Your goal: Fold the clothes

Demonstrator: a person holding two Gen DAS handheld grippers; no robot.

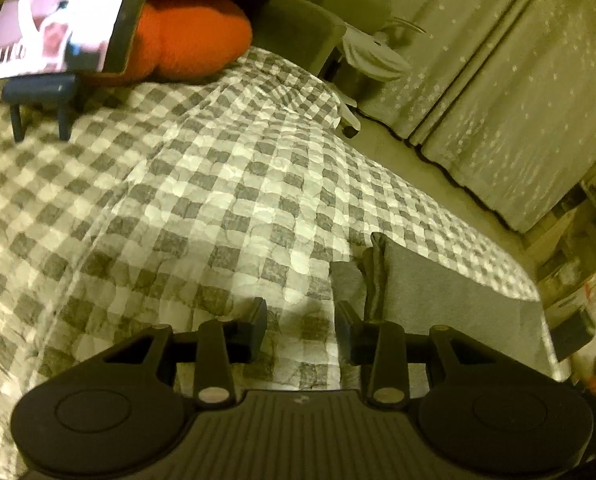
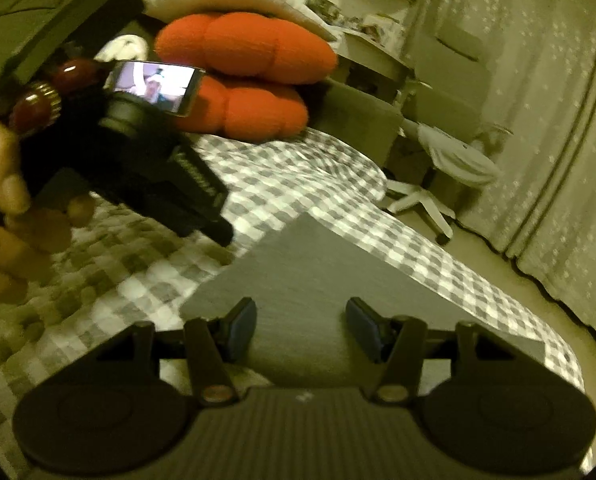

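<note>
A folded grey garment [image 2: 317,276] lies flat on the grey-and-white checked bedspread [image 2: 282,180]. My right gripper [image 2: 301,326] hangs open and empty just above its near part. In the left wrist view the same garment [image 1: 437,280] lies at the lower right with a folded edge standing up. My left gripper [image 1: 301,328] is open and empty over the checked bedspread [image 1: 202,200], just left of the garment. The left gripper also shows in the right wrist view [image 2: 222,236], held by a hand at the left.
An orange cushion [image 1: 186,36] and a phone [image 1: 58,34] on a small stand sit at the head of the bed. A white swivel chair [image 2: 437,184] and a long curtain [image 2: 537,128] stand to the right of the bed, past its edge.
</note>
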